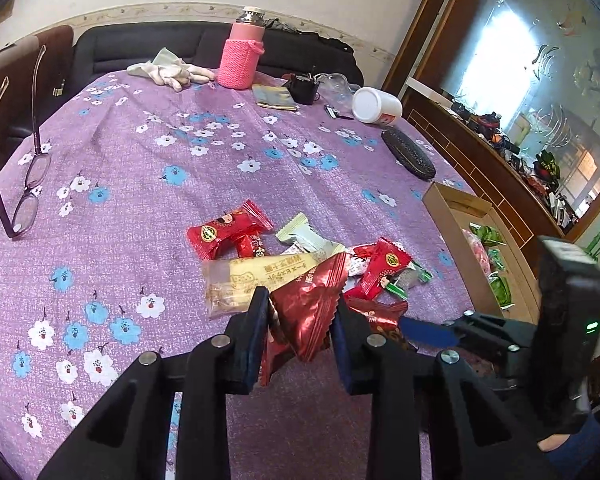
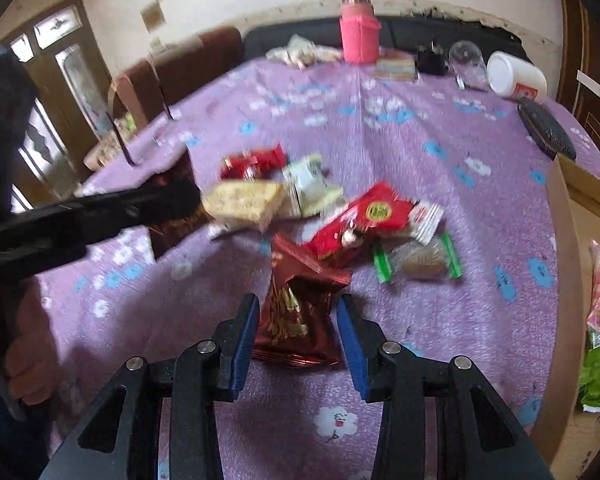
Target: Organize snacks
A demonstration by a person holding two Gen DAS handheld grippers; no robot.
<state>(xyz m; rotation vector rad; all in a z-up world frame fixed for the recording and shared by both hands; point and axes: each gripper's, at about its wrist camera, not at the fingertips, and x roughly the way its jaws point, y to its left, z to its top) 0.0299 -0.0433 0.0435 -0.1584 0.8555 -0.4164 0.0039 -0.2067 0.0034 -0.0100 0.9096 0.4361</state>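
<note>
A dark red foil snack packet with zigzag edges [image 1: 308, 304] is pinched between the two fingers of the left gripper [image 1: 300, 308] and hangs above the purple cloth with blue and white flowers [image 1: 172, 128], just over the pile of loose snacks. In this pile lie a long cream biscuit bar in clear wrapper [image 1: 256, 278], a bright red candy wrapper with a gold seal [image 1: 228, 230] and a pale green packet [image 1: 306, 236], all close together in the middle of the table. The right gripper [image 2: 297, 328] holds its fingers a little spread, one at each side of a second dark red foil packet with gold print [image 2: 296, 308] that lies on the cloth; whether the blue pads [image 2: 244, 340] touch it I cannot tell. At the right edge stands an open brown cardboard box [image 1: 456, 208] with green and pink snacks inside. Farther away stand a pink bottle in a knitted sleeve [image 1: 242, 54] and a white jar lying on its side [image 1: 376, 106]
</note>
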